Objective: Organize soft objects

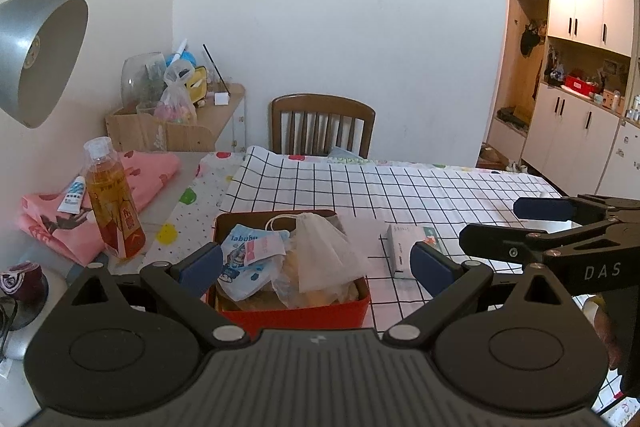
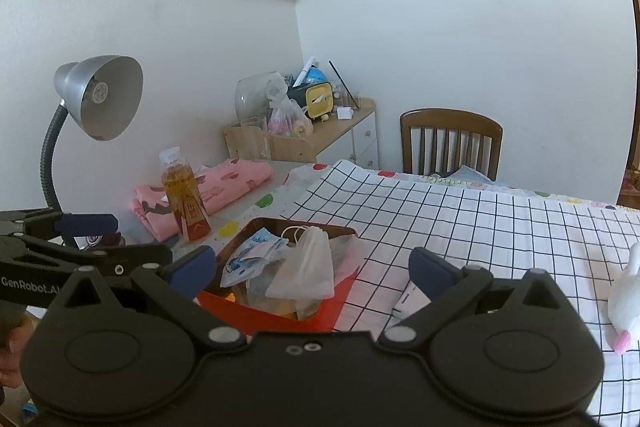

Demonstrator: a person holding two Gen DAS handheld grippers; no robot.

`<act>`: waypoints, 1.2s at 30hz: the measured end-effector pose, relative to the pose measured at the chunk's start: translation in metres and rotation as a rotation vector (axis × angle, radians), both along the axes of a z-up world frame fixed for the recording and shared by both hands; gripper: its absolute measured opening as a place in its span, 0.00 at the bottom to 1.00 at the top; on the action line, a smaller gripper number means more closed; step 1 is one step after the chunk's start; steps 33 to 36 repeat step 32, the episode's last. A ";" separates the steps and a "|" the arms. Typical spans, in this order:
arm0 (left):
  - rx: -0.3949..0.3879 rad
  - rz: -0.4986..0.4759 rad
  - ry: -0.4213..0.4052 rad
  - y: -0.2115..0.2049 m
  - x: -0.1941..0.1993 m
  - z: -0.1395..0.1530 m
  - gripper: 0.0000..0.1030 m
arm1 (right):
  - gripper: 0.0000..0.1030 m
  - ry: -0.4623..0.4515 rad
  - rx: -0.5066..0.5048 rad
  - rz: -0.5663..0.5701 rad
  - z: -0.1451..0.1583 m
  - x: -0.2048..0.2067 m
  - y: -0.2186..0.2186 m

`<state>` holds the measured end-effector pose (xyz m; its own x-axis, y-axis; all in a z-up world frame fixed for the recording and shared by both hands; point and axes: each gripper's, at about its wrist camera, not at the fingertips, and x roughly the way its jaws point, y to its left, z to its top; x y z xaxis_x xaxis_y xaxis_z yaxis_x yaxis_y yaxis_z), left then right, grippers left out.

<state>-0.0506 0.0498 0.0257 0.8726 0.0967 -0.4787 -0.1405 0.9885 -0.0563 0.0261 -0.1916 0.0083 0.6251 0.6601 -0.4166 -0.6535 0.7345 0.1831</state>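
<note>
A red box sits on the checked tablecloth, holding a white face mask, a blue printed mask pack and crumpled plastic bags. My left gripper hovers open just in front of the box, empty. My right gripper is open and empty too, over the box's right side. Each gripper shows in the other's view: right gripper, left gripper. A white plush toy lies far right. Folded pink cloth rests at the left.
A small white carton lies right of the box. A tea bottle and a tube stand by the pink cloth. A desk lamp leans over the left; a wooden chair is behind the table.
</note>
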 end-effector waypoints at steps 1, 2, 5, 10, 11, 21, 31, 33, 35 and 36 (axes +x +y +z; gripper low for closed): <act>-0.001 -0.001 0.000 0.000 0.000 -0.001 0.98 | 1.00 0.001 -0.001 -0.001 0.000 0.000 0.000; 0.000 -0.002 0.000 0.000 0.000 -0.001 0.98 | 1.00 0.002 -0.001 -0.001 0.000 0.000 0.000; -0.002 -0.006 -0.001 0.000 0.000 -0.001 0.98 | 1.00 0.003 -0.001 -0.002 -0.001 0.000 -0.001; 0.002 -0.010 -0.003 0.000 0.001 -0.001 0.98 | 1.00 0.010 0.001 -0.009 -0.002 0.000 -0.001; 0.002 -0.012 -0.004 -0.001 0.000 -0.001 0.98 | 1.00 0.008 0.000 -0.010 -0.002 0.000 -0.002; 0.000 -0.021 -0.012 -0.002 -0.001 -0.001 0.98 | 1.00 0.006 -0.004 -0.015 -0.002 -0.001 -0.002; 0.001 -0.021 -0.012 -0.002 0.000 -0.001 0.98 | 1.00 0.005 -0.003 -0.019 -0.002 0.000 -0.002; -0.001 -0.022 -0.010 -0.002 0.000 -0.001 0.98 | 1.00 0.006 -0.002 -0.019 -0.002 0.000 -0.002; -0.001 -0.022 -0.010 -0.002 0.000 -0.001 0.98 | 1.00 0.006 -0.002 -0.019 -0.002 0.000 -0.002; -0.001 -0.022 -0.010 -0.002 0.000 -0.001 0.98 | 1.00 0.006 -0.002 -0.019 -0.002 0.000 -0.002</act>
